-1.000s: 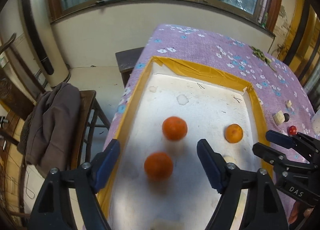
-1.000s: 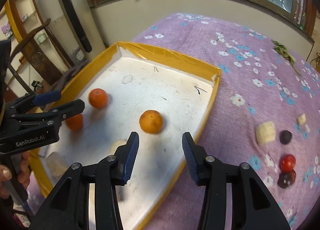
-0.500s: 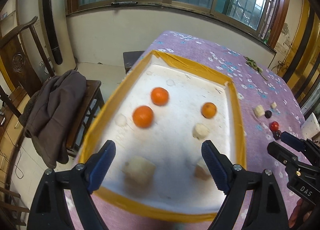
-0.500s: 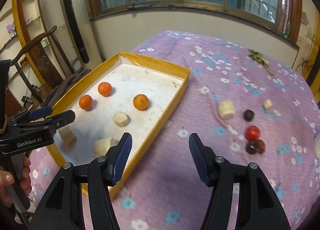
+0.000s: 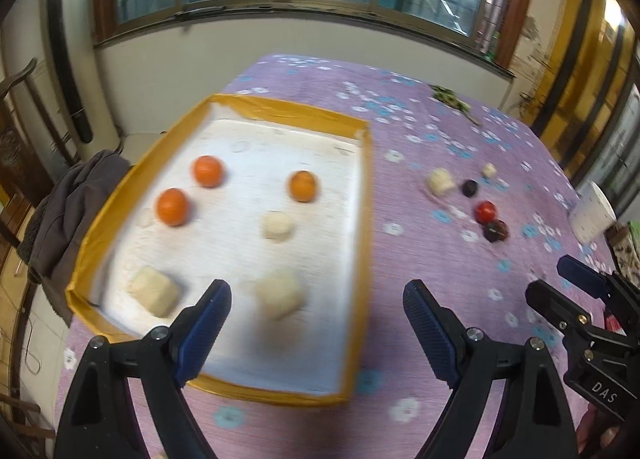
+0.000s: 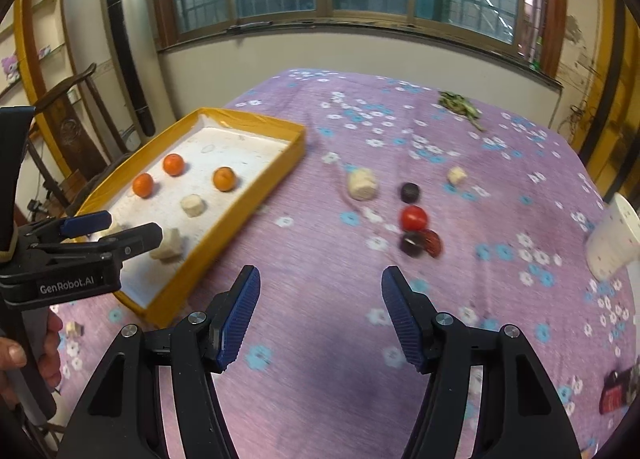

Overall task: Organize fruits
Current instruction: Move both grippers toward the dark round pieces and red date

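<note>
A yellow-rimmed white tray [image 5: 362, 219] [image 6: 276, 175] holds three oranges [image 5: 208, 171] [image 6: 224, 179] and three pale banana chunks [image 5: 278, 225] [image 6: 193, 205]. On the purple cloth to its right lie another banana chunk [image 5: 440, 181] [image 6: 362, 184], a red tomato [image 5: 485, 211] [image 6: 413, 218], two dark fruits [image 6: 410, 192] and a small pale piece [image 6: 457, 175]. My left gripper [image 5: 316, 319] is open and empty over the tray's near edge. My right gripper [image 6: 320, 311] is open and empty above the cloth, short of the loose fruits.
A white cup [image 6: 612, 243] stands at the right table edge. A green sprig [image 6: 460, 105] lies at the far side. A chair with a grey coat [image 5: 64, 215] stands left of the table. A small pale bit [image 6: 74, 329] lies on the cloth near the tray's front corner.
Both grippers have pulled back and up from the tray and swung right; the tray is now farther off and the loose fruits on the cloth have come into view. Both stay open.
</note>
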Tool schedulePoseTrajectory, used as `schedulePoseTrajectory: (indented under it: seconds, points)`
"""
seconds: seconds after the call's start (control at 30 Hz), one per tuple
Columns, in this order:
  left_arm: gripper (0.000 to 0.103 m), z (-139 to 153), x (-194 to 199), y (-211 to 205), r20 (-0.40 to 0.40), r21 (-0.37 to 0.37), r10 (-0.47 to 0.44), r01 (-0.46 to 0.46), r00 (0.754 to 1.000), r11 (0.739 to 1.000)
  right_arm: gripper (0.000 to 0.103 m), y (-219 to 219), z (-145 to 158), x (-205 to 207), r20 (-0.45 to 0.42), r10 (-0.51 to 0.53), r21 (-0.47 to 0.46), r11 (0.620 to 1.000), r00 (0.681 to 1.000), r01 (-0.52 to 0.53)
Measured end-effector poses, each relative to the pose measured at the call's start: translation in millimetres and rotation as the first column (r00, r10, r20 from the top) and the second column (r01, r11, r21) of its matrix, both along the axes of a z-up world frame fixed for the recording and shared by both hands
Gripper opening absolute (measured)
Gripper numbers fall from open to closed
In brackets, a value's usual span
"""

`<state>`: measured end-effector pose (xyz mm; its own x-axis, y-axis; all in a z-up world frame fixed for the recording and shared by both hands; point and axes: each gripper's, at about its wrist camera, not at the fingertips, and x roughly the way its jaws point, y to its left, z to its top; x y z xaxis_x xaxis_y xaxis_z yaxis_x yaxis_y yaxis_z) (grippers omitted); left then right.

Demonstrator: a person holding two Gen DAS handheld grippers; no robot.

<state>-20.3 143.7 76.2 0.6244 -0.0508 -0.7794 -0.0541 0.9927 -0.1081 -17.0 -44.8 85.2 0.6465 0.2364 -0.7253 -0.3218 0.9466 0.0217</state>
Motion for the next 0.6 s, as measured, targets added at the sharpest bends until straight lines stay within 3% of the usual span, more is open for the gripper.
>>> schedulePoseTrajectory:
  seconds: [0.3, 0.6]
  points:
    - [0.09, 6, -2, -58, -0.001, 0.017, -0.099, 0.099, 0.995, 0.995, 0.063, -61, -4, -8, -0.018, -0.095, 0.03, 0.995, 0.995, 0.096]
    - [0.092, 2, 4, -90, -0.02, 0.021, -0.14, 0.14, 0.99, 0.99, 0.063, -107, -14, 4, -0.042, -0.16, 0.042, 0.986, 0.986, 0.162]
